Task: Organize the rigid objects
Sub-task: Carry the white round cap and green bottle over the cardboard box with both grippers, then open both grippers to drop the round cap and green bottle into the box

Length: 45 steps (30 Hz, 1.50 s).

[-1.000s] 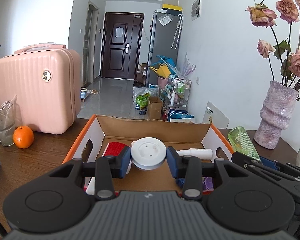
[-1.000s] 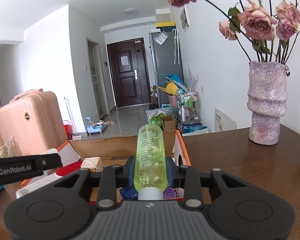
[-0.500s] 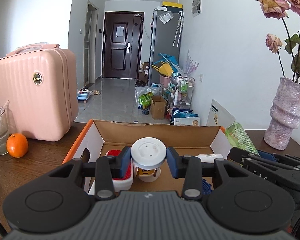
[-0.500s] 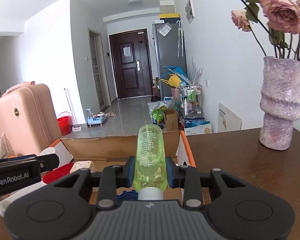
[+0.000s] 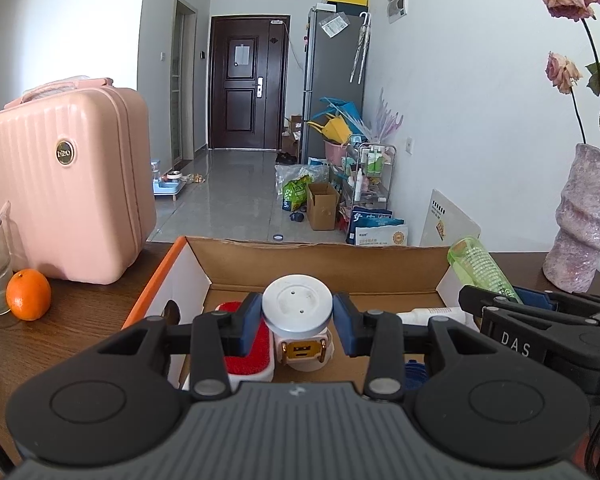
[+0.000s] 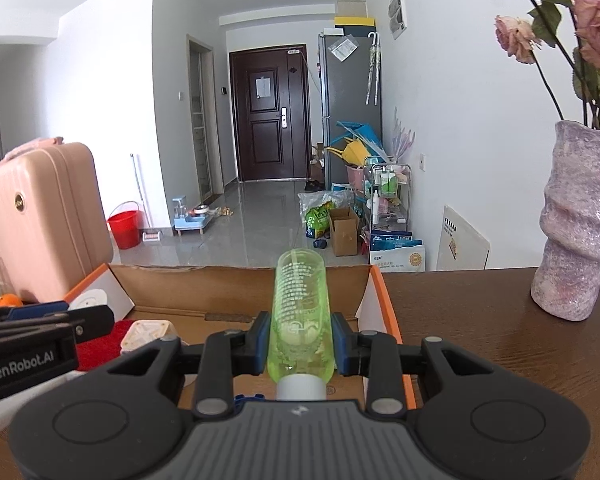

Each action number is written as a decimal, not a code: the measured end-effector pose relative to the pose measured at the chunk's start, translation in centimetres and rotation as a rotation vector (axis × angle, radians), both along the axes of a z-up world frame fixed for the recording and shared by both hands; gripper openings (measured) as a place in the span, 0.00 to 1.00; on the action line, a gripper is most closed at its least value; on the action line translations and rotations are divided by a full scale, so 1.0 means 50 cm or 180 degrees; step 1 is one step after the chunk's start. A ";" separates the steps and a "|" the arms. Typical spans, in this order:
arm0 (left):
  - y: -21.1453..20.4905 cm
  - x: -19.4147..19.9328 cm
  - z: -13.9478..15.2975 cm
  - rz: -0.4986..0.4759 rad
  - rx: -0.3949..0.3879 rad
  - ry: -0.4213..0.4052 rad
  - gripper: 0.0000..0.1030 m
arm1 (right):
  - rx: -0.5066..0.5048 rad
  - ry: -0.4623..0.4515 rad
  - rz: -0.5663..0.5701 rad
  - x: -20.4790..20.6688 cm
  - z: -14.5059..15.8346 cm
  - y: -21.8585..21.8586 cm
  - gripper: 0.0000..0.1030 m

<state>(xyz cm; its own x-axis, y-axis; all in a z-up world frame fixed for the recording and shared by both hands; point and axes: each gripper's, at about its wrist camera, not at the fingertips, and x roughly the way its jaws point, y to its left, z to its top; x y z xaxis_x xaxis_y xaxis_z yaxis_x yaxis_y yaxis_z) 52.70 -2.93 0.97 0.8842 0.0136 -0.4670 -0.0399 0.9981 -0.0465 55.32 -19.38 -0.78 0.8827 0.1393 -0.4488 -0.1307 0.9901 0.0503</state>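
- Plainly, the left claw was clamped on a white round plug adapter, its blue pads pressed against the rim of the disc-shaped top, with the brass-coloured contacts showing underneath; it hung over the open cardboard box that sat on the dark wooden counter.
- That adapter looked like hard plastic: stiff, light, not likely to crush. Its smooth round rim seemed the slippery part, so the flatter body below the disc would probably have given a surer hold.
- The right claw was closed tight on a green translucent bottle, gripping it low on the barrel just above the white cap, the bottle lying along the pads and pointing over the box toward its far wall.
- It appeared to be thin, rigid plastic and light, though whether it held liquid could not be told. A glossy cylinder can roll or slide between pads, so a grip near mid-barrel seemed steadier.
- Inside the box lay a red-topped brush near the left wall.
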 end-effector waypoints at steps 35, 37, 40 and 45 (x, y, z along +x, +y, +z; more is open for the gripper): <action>0.047 -0.003 0.001 0.0591 -0.0095 -0.0021 1.00 | -0.0191 -0.0018 -0.0122 0.001 0.010 0.000 1.00; 0.046 -0.003 0.000 0.0586 -0.0098 -0.0023 1.00 | -0.0187 -0.0023 -0.0122 0.000 0.010 0.000 1.00; 0.046 -0.005 -0.001 0.0583 -0.0100 -0.0027 1.00 | -0.0182 -0.0036 -0.0119 -0.003 0.012 0.001 1.00; 0.046 -0.013 0.004 0.0570 -0.0112 -0.0061 1.00 | -0.0174 -0.0077 -0.0116 -0.011 0.017 0.003 1.00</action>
<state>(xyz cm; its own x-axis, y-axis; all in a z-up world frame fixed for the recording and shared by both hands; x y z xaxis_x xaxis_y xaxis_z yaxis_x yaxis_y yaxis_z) 52.07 -0.64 1.17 0.8778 0.1555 -0.4531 -0.2156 0.9729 -0.0838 54.79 -19.21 0.07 0.8974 0.0827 -0.4333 -0.0950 0.9955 -0.0068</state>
